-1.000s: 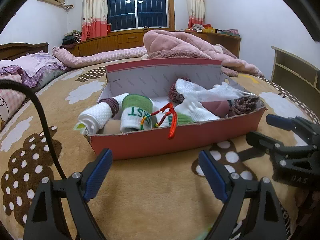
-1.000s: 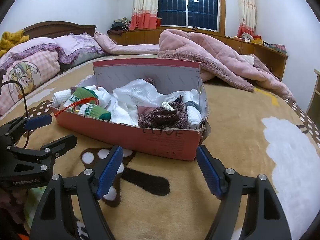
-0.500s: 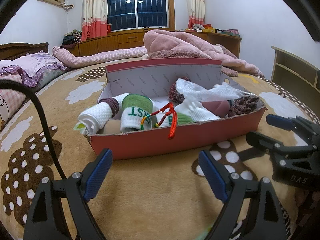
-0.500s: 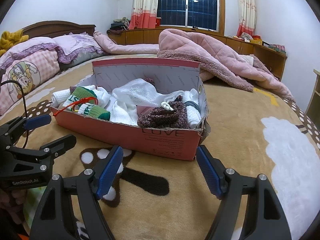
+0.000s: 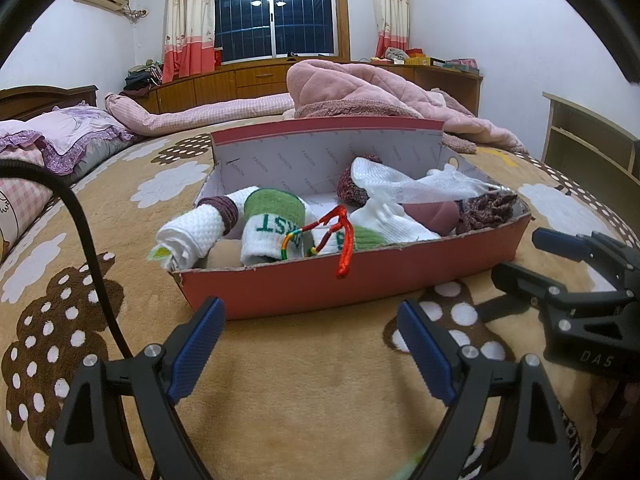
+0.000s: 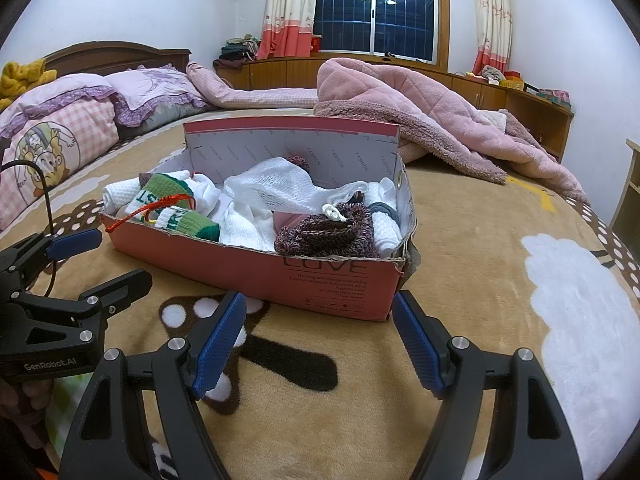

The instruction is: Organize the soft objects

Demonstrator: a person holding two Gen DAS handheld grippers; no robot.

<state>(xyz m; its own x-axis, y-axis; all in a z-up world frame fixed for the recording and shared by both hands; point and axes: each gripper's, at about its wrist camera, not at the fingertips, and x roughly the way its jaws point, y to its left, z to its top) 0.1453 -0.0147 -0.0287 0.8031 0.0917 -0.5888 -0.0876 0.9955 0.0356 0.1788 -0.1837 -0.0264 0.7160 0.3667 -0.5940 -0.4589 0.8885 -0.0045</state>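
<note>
A red cardboard box (image 5: 360, 276) (image 6: 332, 276) sits on the bed and holds several soft things. A rolled white towel (image 5: 192, 236) lies at its left end, green and white socks (image 5: 276, 224) (image 6: 180, 216) beside it, a red cord (image 5: 344, 240) hanging over the front wall. White mesh cloth (image 5: 420, 188) (image 6: 276, 188) and a maroon knit piece (image 6: 328, 236) fill the right half. My left gripper (image 5: 310, 340) hovers open just before the box's front wall, nothing between its pads. My right gripper (image 6: 318, 340) stands open before the box's near right corner, also empty.
The box rests on a tan blanket (image 5: 320, 392) with brown and white cloud shapes. A pink quilt (image 6: 420, 112) is heaped behind the box. Pillows (image 6: 80, 120) lie at the left by the headboard. A wooden shelf (image 5: 592, 148) stands at the right.
</note>
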